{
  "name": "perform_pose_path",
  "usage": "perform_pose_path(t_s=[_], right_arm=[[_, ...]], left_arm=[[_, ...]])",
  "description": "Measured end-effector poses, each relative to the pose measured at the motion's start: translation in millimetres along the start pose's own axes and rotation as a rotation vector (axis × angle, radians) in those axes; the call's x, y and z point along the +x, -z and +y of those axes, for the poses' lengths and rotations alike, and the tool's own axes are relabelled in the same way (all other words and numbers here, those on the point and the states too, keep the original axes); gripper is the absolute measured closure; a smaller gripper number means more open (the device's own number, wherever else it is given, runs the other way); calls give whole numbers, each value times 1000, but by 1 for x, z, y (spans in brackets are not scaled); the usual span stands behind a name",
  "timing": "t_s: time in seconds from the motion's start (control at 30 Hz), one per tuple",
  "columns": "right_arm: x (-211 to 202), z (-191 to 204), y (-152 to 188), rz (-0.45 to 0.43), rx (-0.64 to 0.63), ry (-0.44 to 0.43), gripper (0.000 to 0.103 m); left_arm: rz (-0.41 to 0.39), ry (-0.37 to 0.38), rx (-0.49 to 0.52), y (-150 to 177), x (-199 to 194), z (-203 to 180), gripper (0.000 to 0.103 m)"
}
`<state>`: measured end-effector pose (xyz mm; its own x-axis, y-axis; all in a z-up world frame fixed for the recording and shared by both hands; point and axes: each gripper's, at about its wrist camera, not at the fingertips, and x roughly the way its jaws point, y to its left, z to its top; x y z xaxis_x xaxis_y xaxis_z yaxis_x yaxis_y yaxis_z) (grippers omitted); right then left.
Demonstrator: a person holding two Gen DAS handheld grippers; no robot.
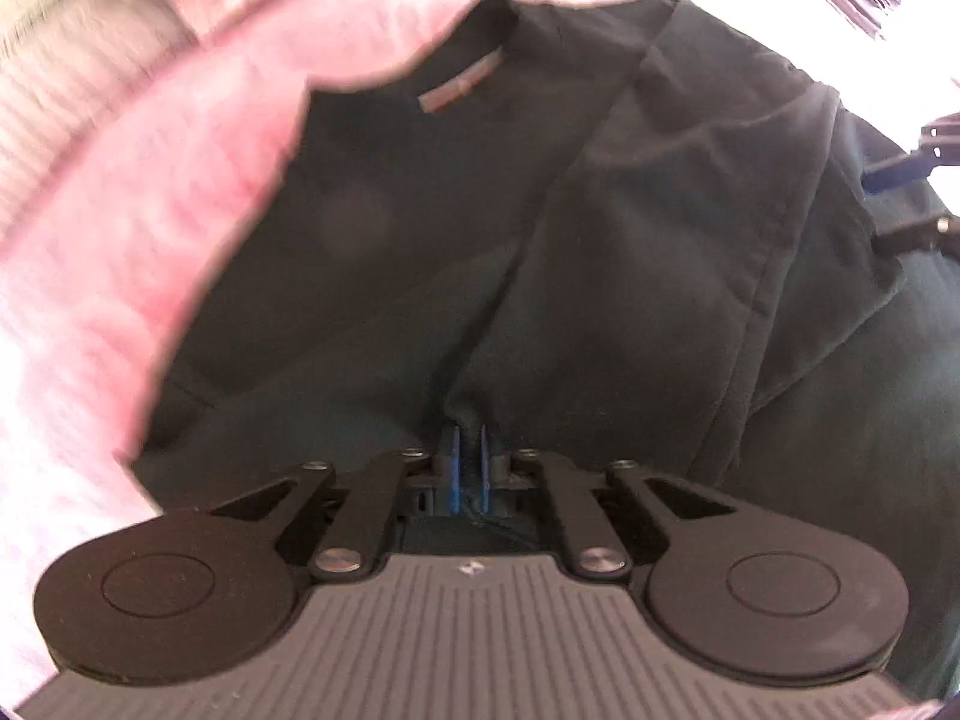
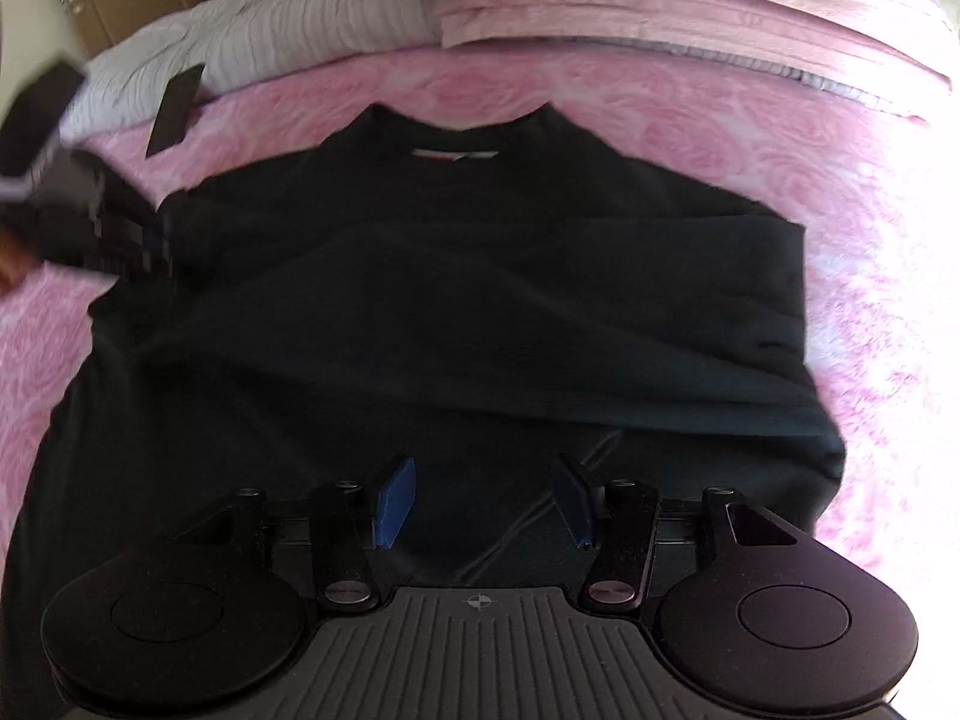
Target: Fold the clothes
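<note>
Fold ~halfway: sleeves in, body not yet folded up.
L→R: left gripper clenched on a pinch of the dark shirt, L side; shirt lies mid-bed on pink bedspread, collar toward the folded pink blanket at far edge; right gripper released, over the hem. Left: fold hem to collar.

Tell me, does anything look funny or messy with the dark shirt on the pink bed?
Nothing looks torn or spilled. The dark shirt lies on the pink bedspread mid-fold, so it is rumpled: the left gripper pinches a bunched-up bit of its cloth, and one side is folded over. The right gripper is open above it.
</note>
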<state>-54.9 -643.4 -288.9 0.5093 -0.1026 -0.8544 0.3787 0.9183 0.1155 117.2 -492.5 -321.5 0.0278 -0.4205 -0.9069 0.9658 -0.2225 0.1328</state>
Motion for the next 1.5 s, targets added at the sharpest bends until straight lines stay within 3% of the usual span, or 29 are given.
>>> perform_pose_path(t_s=[0.07,0.13,0.2,0.37,0.43,0.5,0.6,0.67,0.77,0.93,0.97,1.0,1.03,1.23,1.33,1.5], right_arm=[[-3,3,3,3,17,2,49],[-3,7,4,5,35,4,49],[-2,8,1,3,39,-2,49],[0,9,-4,1,50,-9,49],[-1,3,-1,9,62,1,49],[1,-4,3,18,89,13,49],[5,-23,10,43,190,20,49],[2,-35,14,47,262,28,49],[-10,-49,17,25,350,32,49],[3,-57,20,1,520,-71,50],[8,-60,20,-9,570,-72,57],[12,-63,18,-7,582,-53,95],[15,-65,14,8,565,-33,102],[8,-107,1,-44,604,88,103],[0,-112,-2,-65,576,71,103],[1,-83,-10,-88,469,-37,102]], left_arm=[[-27,-54,-14,-2,-8,10,98],[-7,-40,-34,-1,-3,16,96],[45,-54,23,3,10,8,85],[-53,-148,99,15,-16,-26,84],[-92,-108,166,23,-28,-50,80],[-81,-75,231,29,-25,-70,75],[-22,-19,314,37,-3,-96,79],[-14,-32,373,45,6,-106,81],[-9,-23,295,41,3,-101,81],[-68,-38,233,36,-10,-90,78],[-70,-40,228,33,-11,-88,77],[-71,-42,224,29,-11,-86,76],[-65,-41,232,28,-12,-86,76],[-19,-38,309,32,-13,-89,76],[-23,-35,321,32,-11,-94,76],[-50,-11,302,23,-9,-102,73]])
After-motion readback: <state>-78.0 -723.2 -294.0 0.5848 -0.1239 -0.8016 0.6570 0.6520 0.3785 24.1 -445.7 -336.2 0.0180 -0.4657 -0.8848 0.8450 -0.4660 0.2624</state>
